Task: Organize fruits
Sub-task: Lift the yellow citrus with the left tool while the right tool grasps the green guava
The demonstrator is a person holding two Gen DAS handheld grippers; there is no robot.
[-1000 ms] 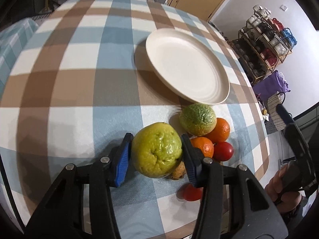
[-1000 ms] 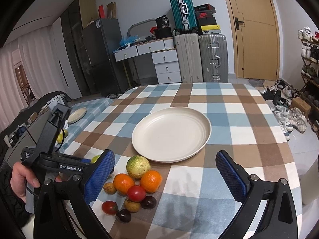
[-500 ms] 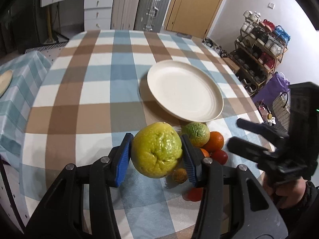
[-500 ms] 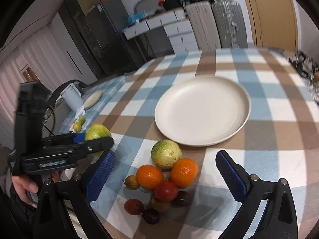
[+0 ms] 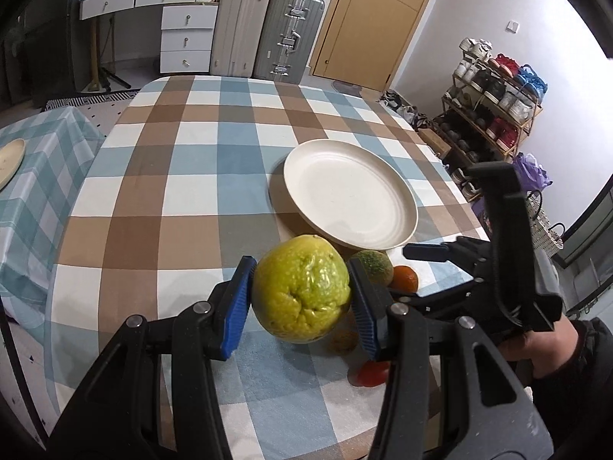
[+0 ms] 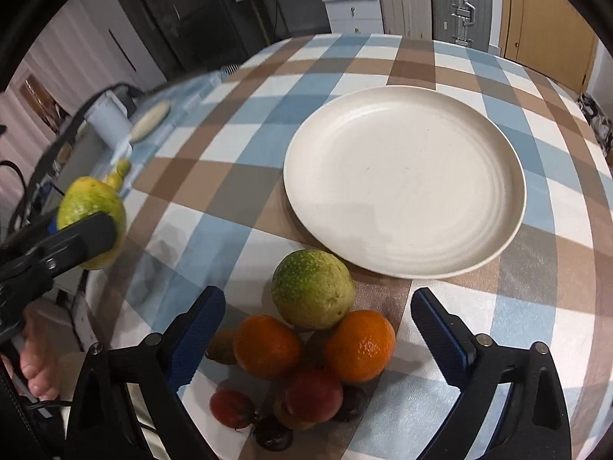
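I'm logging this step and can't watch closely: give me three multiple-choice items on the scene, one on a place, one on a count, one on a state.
1. Where is the large yellow-green fruit?
A. on the plate
B. between the left gripper's pads, above the tablecloth
C. in the fruit pile

2. How many oranges lie in the pile?
A. one
B. two
C. four

3. How does the right gripper stand?
A. open over the pile
B. shut on an orange
C. shut on the plate rim

Answers:
1 B, the left gripper clamps it on both sides.
2 B, one orange and a second orange sit below the green fruit.
3 A, its pads stand wide apart and hold nothing; the plate is bare.
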